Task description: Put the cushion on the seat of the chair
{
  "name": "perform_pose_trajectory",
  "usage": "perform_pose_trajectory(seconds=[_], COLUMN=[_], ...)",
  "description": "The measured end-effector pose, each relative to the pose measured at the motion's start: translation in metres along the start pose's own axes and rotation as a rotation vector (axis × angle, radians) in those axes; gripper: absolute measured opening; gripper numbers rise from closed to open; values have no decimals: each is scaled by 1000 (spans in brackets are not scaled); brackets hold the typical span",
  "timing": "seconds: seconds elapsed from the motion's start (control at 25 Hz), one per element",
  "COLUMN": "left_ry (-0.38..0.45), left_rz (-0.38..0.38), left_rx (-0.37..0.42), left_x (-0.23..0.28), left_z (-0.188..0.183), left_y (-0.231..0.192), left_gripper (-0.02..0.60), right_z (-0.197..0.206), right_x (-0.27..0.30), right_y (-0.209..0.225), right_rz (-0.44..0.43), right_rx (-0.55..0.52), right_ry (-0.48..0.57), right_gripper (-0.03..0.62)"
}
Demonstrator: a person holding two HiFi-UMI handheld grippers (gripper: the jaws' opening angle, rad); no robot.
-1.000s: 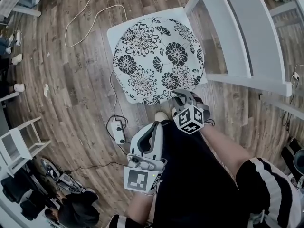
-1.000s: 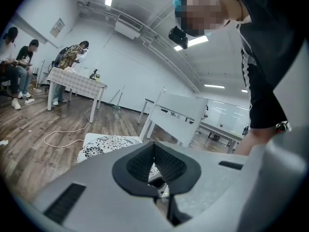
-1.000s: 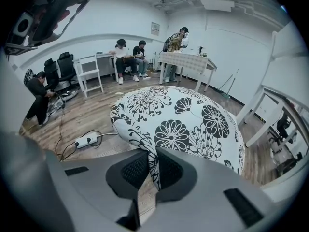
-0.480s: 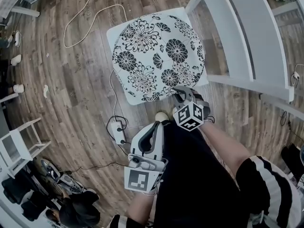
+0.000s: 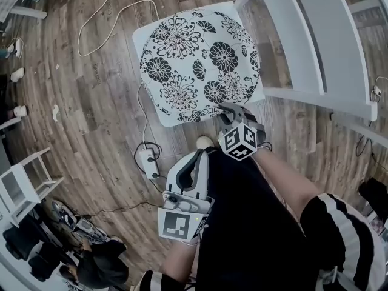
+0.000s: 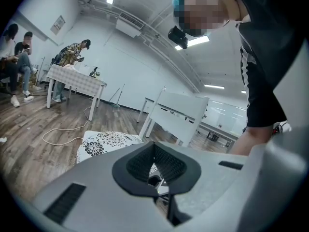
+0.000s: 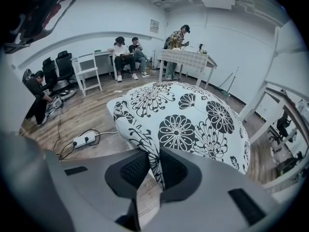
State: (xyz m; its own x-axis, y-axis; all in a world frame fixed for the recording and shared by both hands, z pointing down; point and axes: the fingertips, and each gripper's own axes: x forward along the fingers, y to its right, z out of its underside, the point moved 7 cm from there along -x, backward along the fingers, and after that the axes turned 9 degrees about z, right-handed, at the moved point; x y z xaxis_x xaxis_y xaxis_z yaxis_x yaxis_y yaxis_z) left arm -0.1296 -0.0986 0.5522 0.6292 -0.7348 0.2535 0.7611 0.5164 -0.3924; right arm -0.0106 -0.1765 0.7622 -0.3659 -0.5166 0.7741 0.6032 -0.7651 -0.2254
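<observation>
A round white cushion [image 5: 200,65] printed with black flowers lies on the white seat [image 5: 139,39] of the chair. My right gripper [image 5: 227,109] is at the cushion's near edge. In the right gripper view a fold of the cushion [image 7: 188,115] sits between the pads of that gripper [image 7: 150,166], whose jaws are opening. My left gripper [image 5: 197,159] hangs back by my leg, apart from the chair. Seen from its own camera, the left gripper [image 6: 154,153] has its tips together and nothing in them, and the cushion [image 6: 104,141] lies beyond.
The chair's white backrest frame [image 5: 309,41] rises on the seat's right. A power strip [image 5: 148,164] with a cable lies on the wooden floor near my feet, and a white cord [image 5: 103,17] loops farther off. A small white chair [image 5: 24,183] stands left. People [image 7: 126,57] sit across the room.
The whole view has drifted slightly. The cushion stays on the seat and the right gripper stays at its near edge. The left gripper has not moved.
</observation>
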Motion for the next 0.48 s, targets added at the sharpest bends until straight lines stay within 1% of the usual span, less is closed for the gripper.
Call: perform_pose_trajectory(seconds=[0.12,0.28,0.48], left_ry=[10,-2,-10], left_rz=[10,9,23], left_rx=[-1,0,7], left_x=[0,-1,-3], left_z=[-1,1,1], left_y=[1,1,1], left_gripper=[3,3,3], right_z=[1,1,-1], right_x=[0,-1,-9], right_y=[-1,-3,-5], right_rz=[-12,-36,-66], right_rx=[5,3,-4], right_ry=[2,8,33], right_gripper=[58,91,161])
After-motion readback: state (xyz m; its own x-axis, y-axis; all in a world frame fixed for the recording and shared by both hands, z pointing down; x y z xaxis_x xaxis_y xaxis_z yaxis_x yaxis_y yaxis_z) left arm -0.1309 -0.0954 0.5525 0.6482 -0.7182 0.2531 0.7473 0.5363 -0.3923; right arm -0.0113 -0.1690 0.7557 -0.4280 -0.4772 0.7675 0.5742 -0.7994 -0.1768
